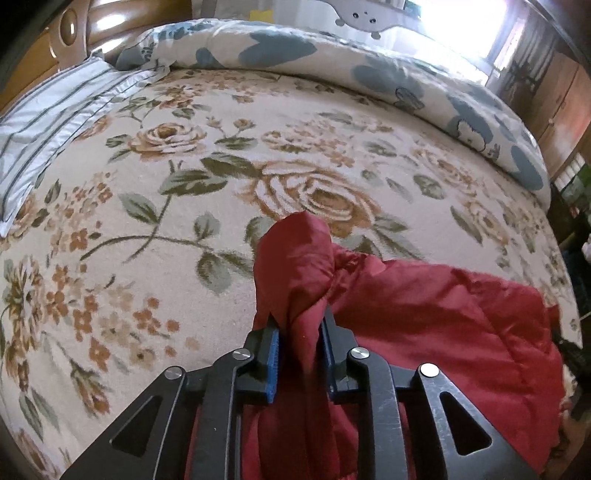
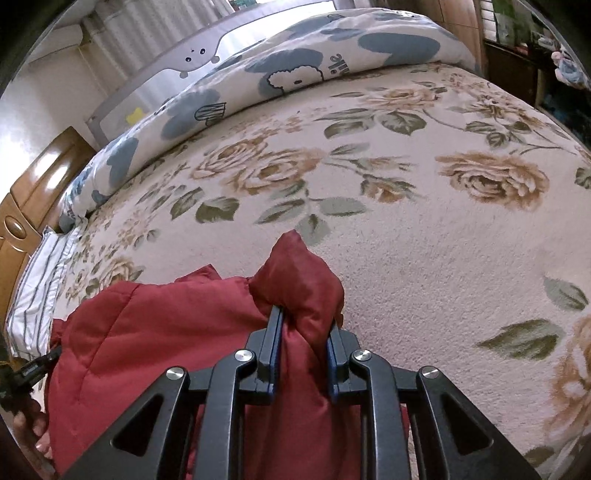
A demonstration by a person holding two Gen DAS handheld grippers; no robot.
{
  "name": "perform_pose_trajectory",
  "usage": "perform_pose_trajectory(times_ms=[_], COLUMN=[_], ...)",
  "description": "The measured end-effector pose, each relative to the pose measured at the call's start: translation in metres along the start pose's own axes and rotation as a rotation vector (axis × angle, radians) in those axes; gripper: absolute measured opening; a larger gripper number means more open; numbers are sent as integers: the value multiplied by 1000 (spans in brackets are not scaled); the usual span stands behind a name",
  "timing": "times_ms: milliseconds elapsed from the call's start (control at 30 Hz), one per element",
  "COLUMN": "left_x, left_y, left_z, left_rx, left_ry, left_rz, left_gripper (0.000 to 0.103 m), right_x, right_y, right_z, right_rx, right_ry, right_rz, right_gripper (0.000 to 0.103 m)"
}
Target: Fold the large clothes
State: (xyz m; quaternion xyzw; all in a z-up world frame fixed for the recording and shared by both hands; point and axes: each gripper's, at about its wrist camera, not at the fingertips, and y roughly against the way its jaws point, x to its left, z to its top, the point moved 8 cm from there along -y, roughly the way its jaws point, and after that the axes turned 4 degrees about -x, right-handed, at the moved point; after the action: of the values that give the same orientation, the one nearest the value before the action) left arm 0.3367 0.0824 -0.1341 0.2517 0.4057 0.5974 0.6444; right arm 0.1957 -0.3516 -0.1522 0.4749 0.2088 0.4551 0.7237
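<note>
A dark red quilted jacket (image 1: 443,314) hangs over the near edge of a bed covered by a cream rose-patterned blanket (image 1: 184,229). My left gripper (image 1: 300,317) is shut on a bunched corner of the jacket, which bulges up past the blue pads. In the right wrist view the same jacket (image 2: 147,332) spreads to the left, and my right gripper (image 2: 304,317) is shut on another puffed corner of it. The jacket's lower part is hidden below both grippers.
A blue-and-white printed duvet (image 1: 369,62) lies rolled along the bed's far side. A striped pillow (image 1: 48,122) rests by the wooden headboard (image 1: 70,26). A grey bed rail (image 2: 184,59) stands behind the duvet. A hand (image 2: 33,428) shows at the left edge of the right wrist view.
</note>
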Motion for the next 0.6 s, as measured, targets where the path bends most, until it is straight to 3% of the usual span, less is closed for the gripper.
perform_pose_trajectory(times_ms=[333, 467, 600], left_x=[-15, -38, -56], left_y=[86, 117, 127], left_z=[-37, -71, -102], left_rx=[-69, -51, -5], left_ry=[-61, -110, -168], left_rz=[-89, -173, -209], left_gripper=[32, 44, 46], right_x=[-2, -2, -1], right_y=[1, 3, 4], right_z=[-1, 0, 0], right_rx=[-4, -8, -6], right_ry=[-13, -9, -7], right_rz=[14, 11, 8], right_gripper=[24, 25, 26])
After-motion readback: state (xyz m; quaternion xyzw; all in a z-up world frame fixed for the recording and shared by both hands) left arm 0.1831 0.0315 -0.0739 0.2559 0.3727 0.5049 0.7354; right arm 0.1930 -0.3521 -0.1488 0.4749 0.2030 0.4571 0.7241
